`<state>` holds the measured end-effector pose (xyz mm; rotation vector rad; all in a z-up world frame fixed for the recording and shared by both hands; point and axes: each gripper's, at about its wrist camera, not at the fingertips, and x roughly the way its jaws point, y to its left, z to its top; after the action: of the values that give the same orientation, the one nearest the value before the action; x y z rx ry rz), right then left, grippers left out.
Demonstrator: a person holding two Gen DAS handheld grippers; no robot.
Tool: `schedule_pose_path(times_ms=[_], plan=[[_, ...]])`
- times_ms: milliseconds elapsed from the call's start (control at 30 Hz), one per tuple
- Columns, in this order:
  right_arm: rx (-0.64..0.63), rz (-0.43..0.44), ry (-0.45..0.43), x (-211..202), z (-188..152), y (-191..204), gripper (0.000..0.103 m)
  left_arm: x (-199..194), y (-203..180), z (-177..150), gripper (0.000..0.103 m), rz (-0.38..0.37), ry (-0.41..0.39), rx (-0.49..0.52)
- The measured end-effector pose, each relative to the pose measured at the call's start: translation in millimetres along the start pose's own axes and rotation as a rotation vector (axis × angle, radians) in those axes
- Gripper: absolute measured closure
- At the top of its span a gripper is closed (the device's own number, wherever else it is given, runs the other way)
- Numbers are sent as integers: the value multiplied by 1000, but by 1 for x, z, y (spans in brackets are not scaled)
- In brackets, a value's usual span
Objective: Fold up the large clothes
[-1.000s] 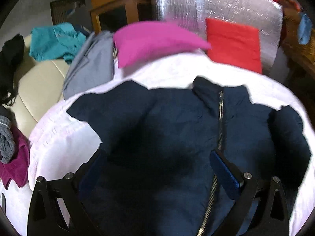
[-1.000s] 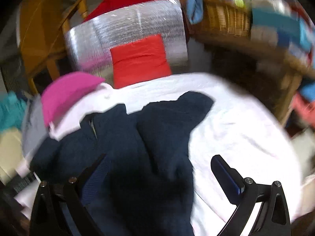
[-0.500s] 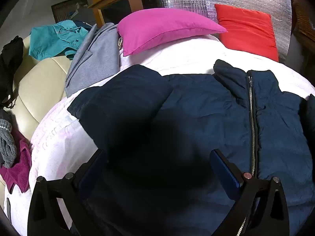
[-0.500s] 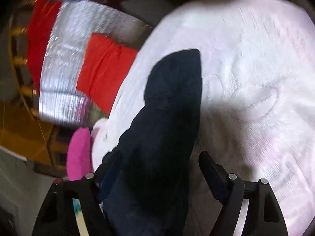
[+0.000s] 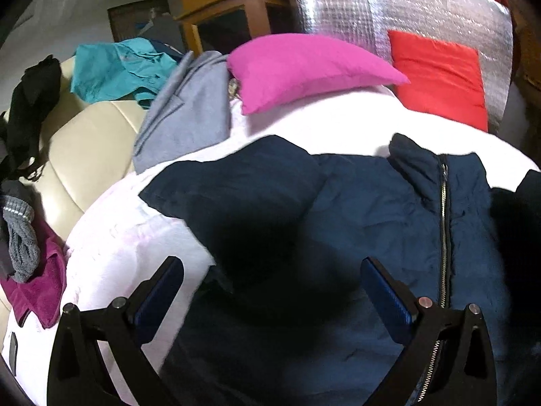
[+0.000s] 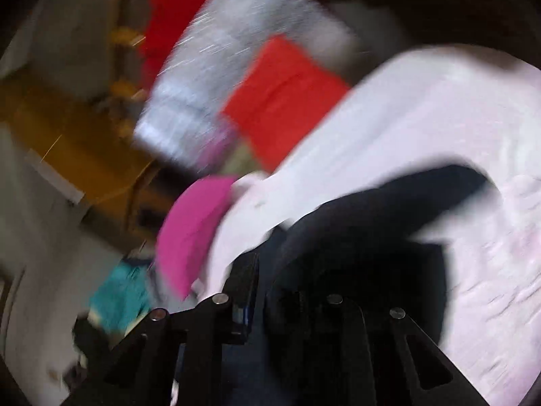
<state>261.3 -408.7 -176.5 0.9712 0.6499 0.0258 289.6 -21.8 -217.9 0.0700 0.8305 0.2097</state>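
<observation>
Navy jacket [image 5: 355,223] flat on white bed [image 5: 111,264], zip at 3 o'clock. L gripper [image 5: 272,291] jaws apart above it, holding nothing. R gripper [image 6: 270,291] pinched tight on sleeve [image 6: 389,216]; view blurred. Padded, soft, prob slick; grab at hems, cuffs.

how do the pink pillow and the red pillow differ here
The pink pillow lies on the white bed cover by the grey garment; the red pillow leans against the silver padded panel. The pink one looks plump and pointed at its corner, the red one flatter and squarer. Both are plain, single-colour pillows beyond the navy jacket.
</observation>
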Motion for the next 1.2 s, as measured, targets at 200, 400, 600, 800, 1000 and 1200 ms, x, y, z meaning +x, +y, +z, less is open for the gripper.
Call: schedule_pose_path(times_ms=[200, 400, 600, 800, 1000, 1200], plan=[[41, 40, 216, 52, -73, 22, 71, -5, 19, -1, 0, 26, -4, -39], [203, 27, 294, 47, -97, -3, 27, -10, 19, -3, 0, -19, -25, -29], [212, 22, 85, -46, -67, -22, 27, -25, -10, -8, 0, -134, -71, 20], [269, -203, -26, -69, -39, -73, 31, -42, -56, -23, 0, -243, -117, 112], [320, -312, 42, -38, -19, -97, 44, -55, -93, -31, 0, -328, -112, 157], [324, -308, 51, -30, -21, -97, 44, -56, -161, -35, 0, -242, -85, 330]])
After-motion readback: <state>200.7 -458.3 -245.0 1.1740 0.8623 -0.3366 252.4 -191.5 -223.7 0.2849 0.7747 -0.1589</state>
